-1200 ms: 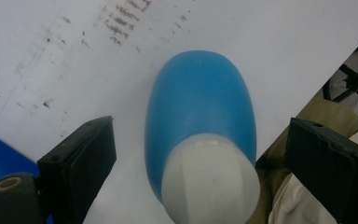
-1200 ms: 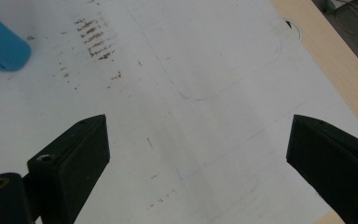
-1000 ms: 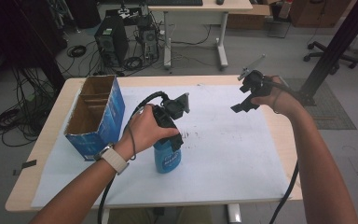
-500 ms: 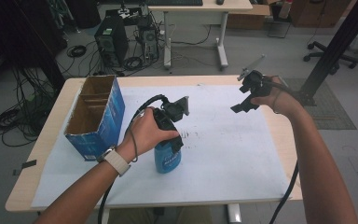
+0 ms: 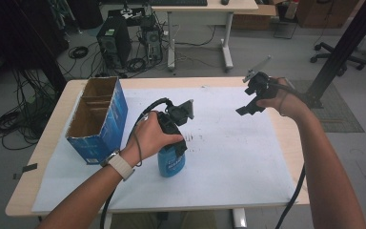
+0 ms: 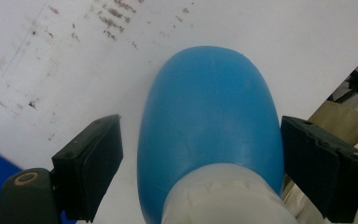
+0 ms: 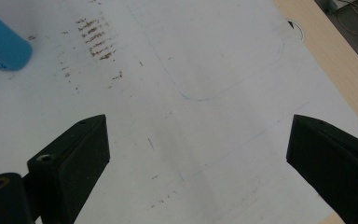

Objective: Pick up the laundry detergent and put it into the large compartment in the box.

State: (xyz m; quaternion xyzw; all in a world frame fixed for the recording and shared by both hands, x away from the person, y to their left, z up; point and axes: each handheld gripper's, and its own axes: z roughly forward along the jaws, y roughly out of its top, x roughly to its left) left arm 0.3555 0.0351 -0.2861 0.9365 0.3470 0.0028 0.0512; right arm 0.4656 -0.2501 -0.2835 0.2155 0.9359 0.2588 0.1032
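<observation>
A blue bottle (image 5: 172, 163) with a pale cap stands upright on the white paper sheet (image 5: 233, 157) near the table's front. My left gripper (image 5: 173, 149) points down over it, and its jaws have just been closing with the bottle (image 6: 209, 116) between them. In the left gripper view one pad (image 6: 93, 168) still stands off the bottle's side, while the other pad (image 6: 317, 168) sits at its edge. My right gripper (image 5: 248, 102) hangs open above the paper's far right, with nothing between its jaws (image 7: 196, 163). The bottle (image 7: 0, 46) shows at the top left of the right gripper view.
An open blue cardboard box (image 5: 97, 119) with dividers stands at the table's left. The paper carries dark smudges (image 5: 193, 138) beside the bottle. The wooden table edge (image 7: 335, 70) runs past the paper on the right. Computers and cables lie on the floor behind.
The left hand has settled slightly lower over the bottle. The right hand has kept still.
</observation>
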